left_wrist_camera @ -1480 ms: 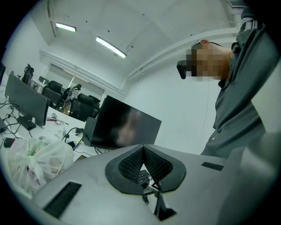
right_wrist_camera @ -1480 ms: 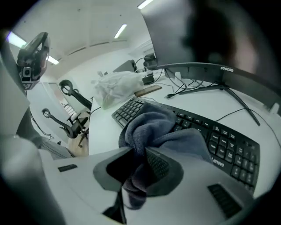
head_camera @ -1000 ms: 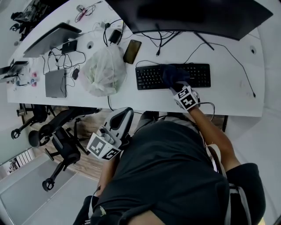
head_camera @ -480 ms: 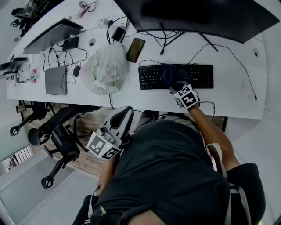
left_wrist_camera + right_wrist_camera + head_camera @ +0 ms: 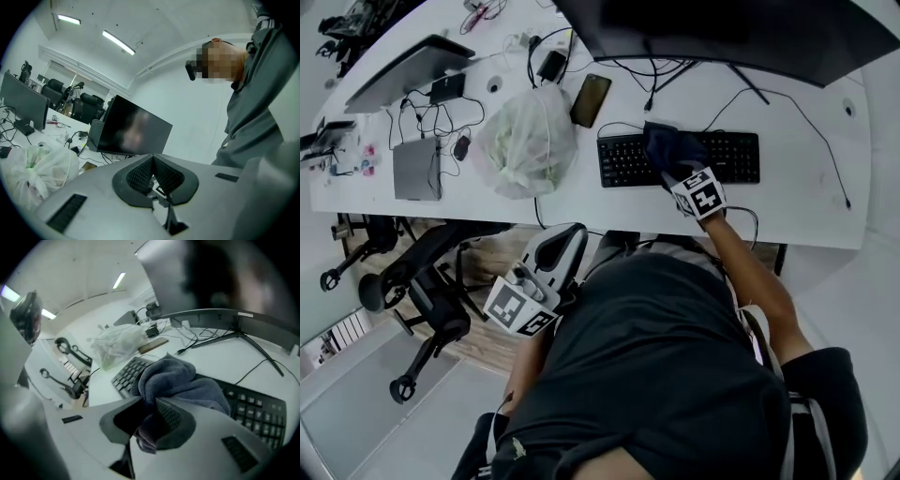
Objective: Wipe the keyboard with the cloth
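A black keyboard (image 5: 731, 157) (image 5: 255, 408) lies on the white desk (image 5: 787, 202) below the monitor. A dark blue-grey cloth (image 5: 667, 150) (image 5: 180, 383) rests bunched on the keyboard's middle keys. My right gripper (image 5: 682, 178) (image 5: 152, 420) is shut on the cloth and holds it against the keys. My left gripper (image 5: 548, 272) (image 5: 151, 179) hangs off the desk's front edge, near the person's side, shut with nothing between its jaws.
A crumpled plastic bag (image 5: 527, 141) lies left of the keyboard, with a phone (image 5: 592, 100) behind it. A large monitor (image 5: 722, 33) stands at the back. Cables, a laptop (image 5: 398, 73) and a grey box (image 5: 416, 169) fill the desk's left. Office chairs (image 5: 422, 281) stand below.
The right gripper and the cloth have slid a little away from the person, toward the keyboard's far edge. The left gripper has stayed put.
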